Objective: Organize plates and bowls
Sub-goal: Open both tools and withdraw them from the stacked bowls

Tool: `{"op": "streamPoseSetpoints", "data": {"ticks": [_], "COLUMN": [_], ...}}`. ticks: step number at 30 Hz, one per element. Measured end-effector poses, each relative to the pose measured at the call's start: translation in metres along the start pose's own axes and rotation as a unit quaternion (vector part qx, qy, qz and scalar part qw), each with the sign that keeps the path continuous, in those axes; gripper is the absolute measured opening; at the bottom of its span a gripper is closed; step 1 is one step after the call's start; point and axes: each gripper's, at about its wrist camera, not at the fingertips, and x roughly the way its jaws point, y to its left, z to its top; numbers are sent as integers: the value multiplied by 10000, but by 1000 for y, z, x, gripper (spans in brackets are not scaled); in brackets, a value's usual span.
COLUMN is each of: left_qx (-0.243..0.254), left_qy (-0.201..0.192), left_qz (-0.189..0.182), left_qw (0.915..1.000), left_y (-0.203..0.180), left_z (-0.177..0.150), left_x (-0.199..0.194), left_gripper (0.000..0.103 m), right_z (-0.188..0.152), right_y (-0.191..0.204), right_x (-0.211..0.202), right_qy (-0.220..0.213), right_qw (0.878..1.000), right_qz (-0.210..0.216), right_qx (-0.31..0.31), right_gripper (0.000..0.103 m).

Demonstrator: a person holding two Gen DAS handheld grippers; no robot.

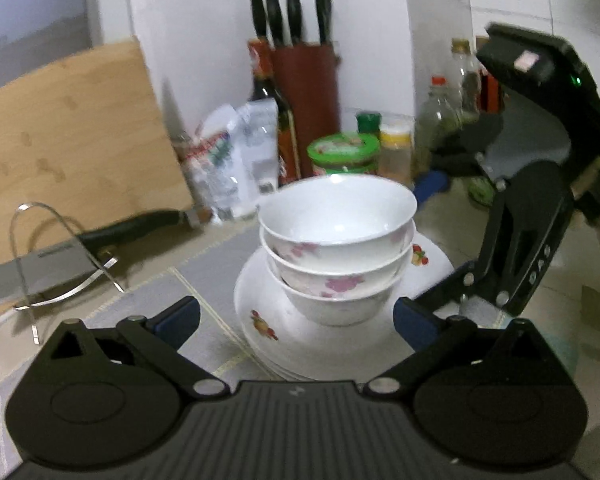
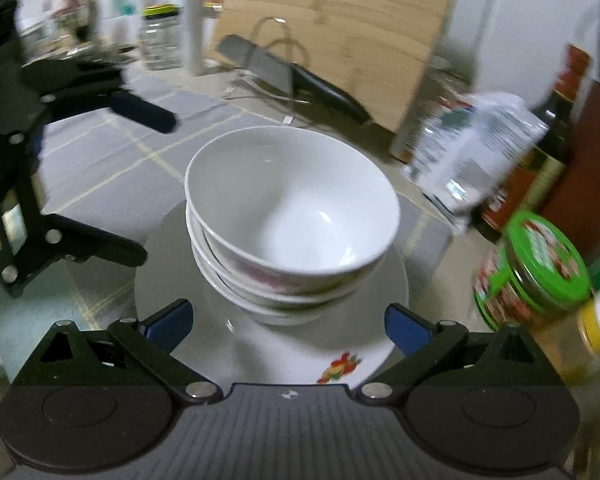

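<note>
Three white bowls (image 1: 336, 248) with pink flowers are nested in a stack on a pile of white plates (image 1: 272, 320) with fruit prints, on a grey cloth. My left gripper (image 1: 296, 320) is open, its blue fingertips to either side of the plate pile, empty. In the right wrist view the same bowl stack (image 2: 292, 216) stands on the plates (image 2: 364, 336). My right gripper (image 2: 288, 324) is open and empty, its fingertips flanking the near edge of the plates. The right gripper's body (image 1: 532, 184) shows at the right of the left wrist view.
A wooden cutting board (image 1: 60, 128) leans on the wall. A cleaver (image 1: 52, 268) rests on a wire stand (image 1: 32, 256). A knife block (image 1: 308, 104), sauce bottle (image 1: 276, 120), green-lidded jar (image 1: 342, 156), plastic bags and bottles crowd the back.
</note>
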Motion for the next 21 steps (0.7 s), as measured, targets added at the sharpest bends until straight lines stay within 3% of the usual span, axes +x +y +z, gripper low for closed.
{"op": "streamPoseSetpoints", "data": {"ticks": [3,5,8,11,15,21], "left_qx": [-153,-361,-505,-784,-1270,-1234], "left_qy": [-134,-197,-282,-60,186,442], "left_qz": [-93,-45,169,540,442,531], "left_qw": [9997,9991,9982,9954,9907,9900], "left_y": [2,2,1,1,6,2], "left_z": [-4,-6,-7,-5,-5,-3], "left_x": [-10,-18,-32,-42,-61,-86], "left_gripper": [102,102,102,102,102,102], "right_z": [-2,-6,-12,-16,-21,-15], "right_y": [14,24,42,59,86,117], "right_x": [-6,-14,-27,-39,-64,-88], "right_qy": [43,-14,-6,149,60,-23], "right_qw": [9953,9856,9603,9330,9164,9036], "right_qz": [-593,-885,-1424,-1888,-2101,-2351], "right_qx": [760,1442,2400,3059,3405,3581], "right_gripper": [103,103,103,103,103,103]}}
